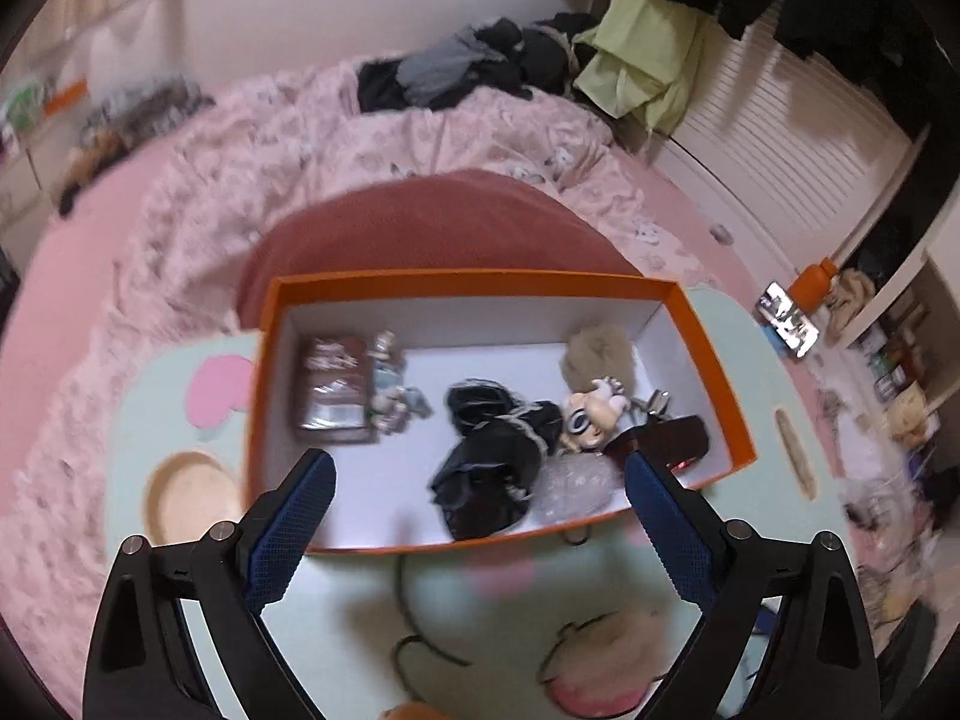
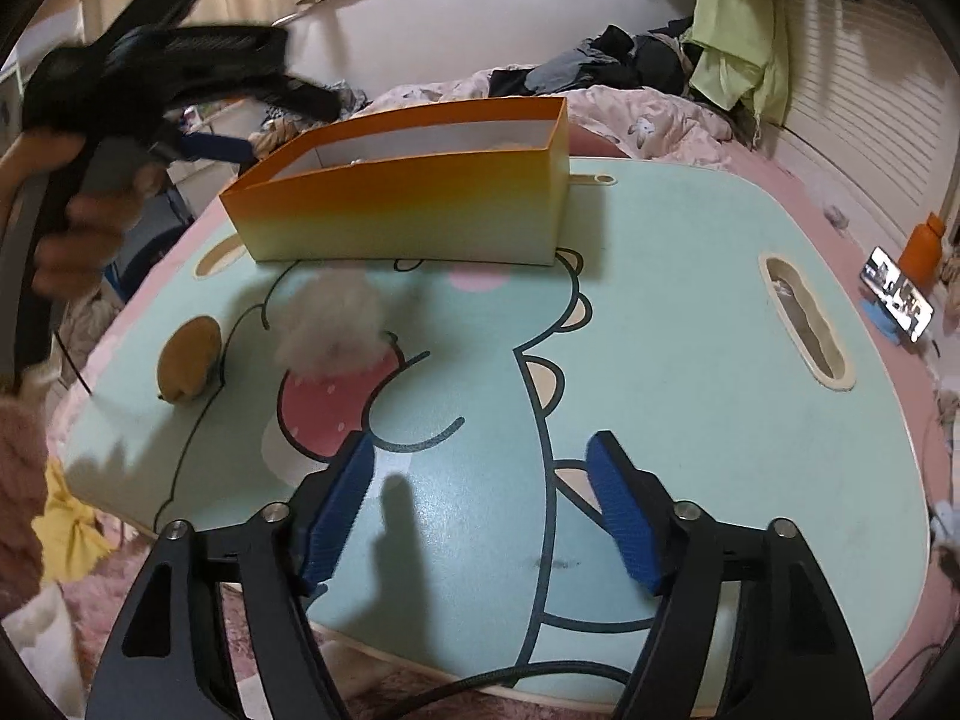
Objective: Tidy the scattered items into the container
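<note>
Now both grippers are empty. Left gripper hangs over the orange box, jaws spread wide, nothing between them. Straight ahead of the jaws, inside the box: black cloth, a doll, a tan fluff ball, a brown packet, small figures. Some are blurred.

Right gripper sits over the tray table, jaws apart, only bare tabletop between them. Ahead and left of its jaws lie a grey pompom and, further left, a brown oval thing, both still on the table, near the box's front wall. The box stands at the far side, ahead of the jaws. The person's hand holds the left gripper up at far left.

Table is pale green with a cartoon print and slot handles, resting on a pink bed. Dark clothes and a green cloth are piled beyond. A phone and orange bottle stand far right.
</note>
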